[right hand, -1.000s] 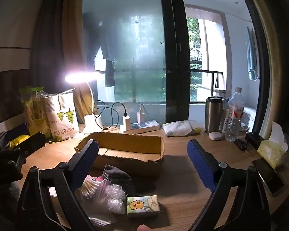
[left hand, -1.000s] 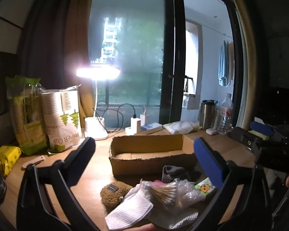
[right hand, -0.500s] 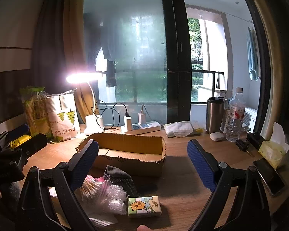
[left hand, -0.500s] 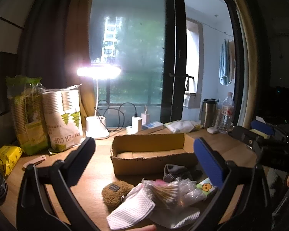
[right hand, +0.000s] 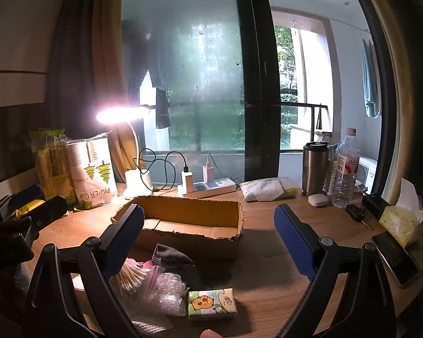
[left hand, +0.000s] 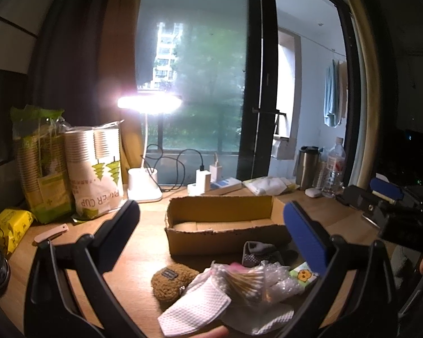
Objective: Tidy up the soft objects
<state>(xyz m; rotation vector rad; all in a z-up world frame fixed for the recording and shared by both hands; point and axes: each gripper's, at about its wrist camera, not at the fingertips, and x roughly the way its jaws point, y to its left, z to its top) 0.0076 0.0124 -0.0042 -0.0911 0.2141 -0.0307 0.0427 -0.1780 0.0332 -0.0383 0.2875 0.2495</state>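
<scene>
A shallow open cardboard box (left hand: 222, 222) (right hand: 189, 225) lies empty mid-desk. In front of it is a heap of soft things: a brown fuzzy pouch (left hand: 170, 281), a white waffle cloth (left hand: 196, 309), a bag of cotton swabs (left hand: 245, 280) (right hand: 135, 277), bubble wrap (right hand: 169, 293), a dark grey sock (left hand: 258, 255) (right hand: 174, 259) and a tissue pack with a cartoon duck (right hand: 211, 304) (left hand: 303, 274). My left gripper (left hand: 211, 239) hangs open above the heap, holding nothing. My right gripper (right hand: 208, 239) is open too, over the box's near wall and the sock.
A lit desk lamp (left hand: 145, 188), paper cup bags (left hand: 94, 171), a power strip with chargers (right hand: 206, 187), a white cloth pack (right hand: 268, 190), a steel tumbler (right hand: 313, 169) and a water bottle (right hand: 345, 171) line the back. A phone (right hand: 394, 256) and tissue box (right hand: 400, 224) sit right.
Both views have drifted only slightly; the heap and the box sit a little higher in the frames. Nothing was picked up or let go.
</scene>
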